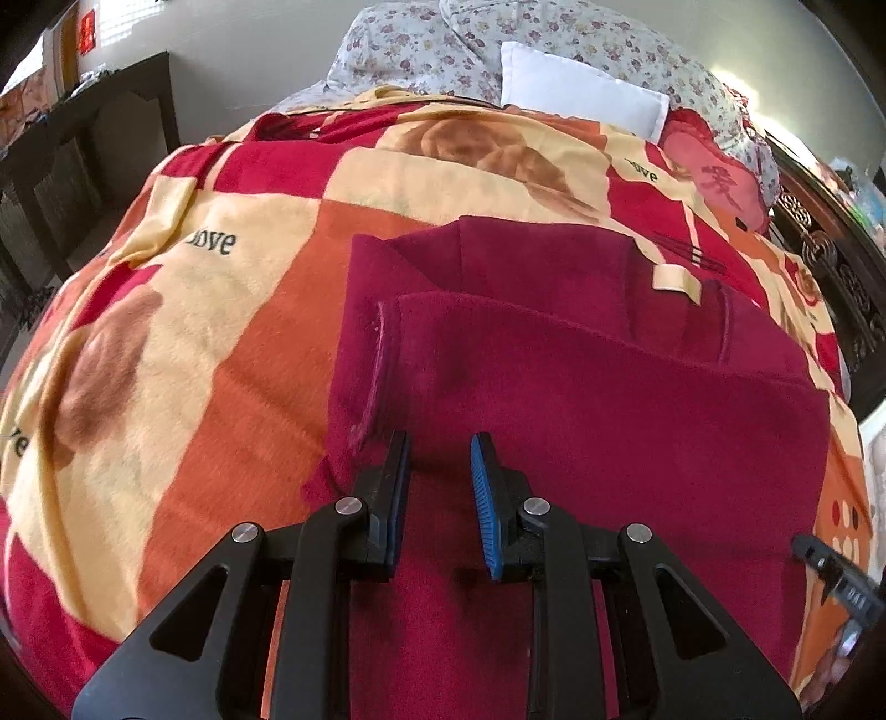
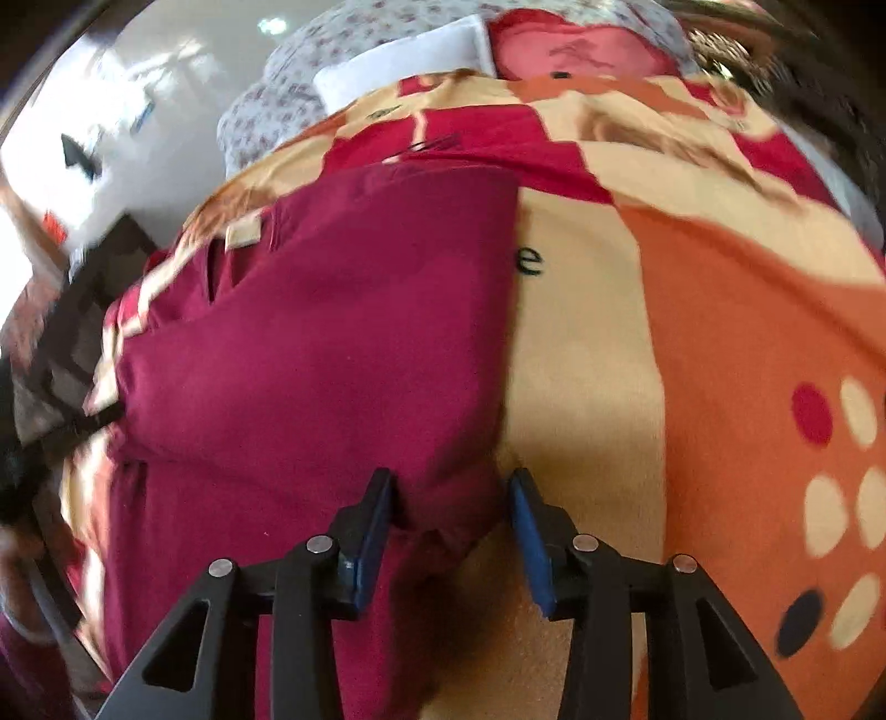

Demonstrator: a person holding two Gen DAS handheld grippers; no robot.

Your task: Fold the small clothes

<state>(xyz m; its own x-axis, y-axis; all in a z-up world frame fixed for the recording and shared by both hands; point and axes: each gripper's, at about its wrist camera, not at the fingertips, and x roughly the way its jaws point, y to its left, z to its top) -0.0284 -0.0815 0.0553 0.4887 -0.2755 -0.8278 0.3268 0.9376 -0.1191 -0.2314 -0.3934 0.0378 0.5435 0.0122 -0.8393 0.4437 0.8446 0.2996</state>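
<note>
A dark red garment [image 1: 581, 387] lies partly folded on a red, orange and cream blanket [image 1: 221, 332]. A cream label [image 1: 675, 282] shows near its far edge. My left gripper [image 1: 440, 448] is open and empty, low over the garment's near left part, beside a folded-over edge. In the right wrist view the same garment [image 2: 310, 343] fills the left half. My right gripper [image 2: 451, 487] is open, its jaws either side of the garment's near right edge, with a fold of cloth between them. The right view is blurred.
The blanket [image 2: 720, 332] covers a bed. A floral quilt [image 1: 432, 50], a white pillow [image 1: 581, 88] and a pink cushion [image 1: 714, 177] lie at the far end. A dark cabinet [image 1: 83, 160] stands left of the bed; a carved dark headboard [image 1: 830, 266] is on the right.
</note>
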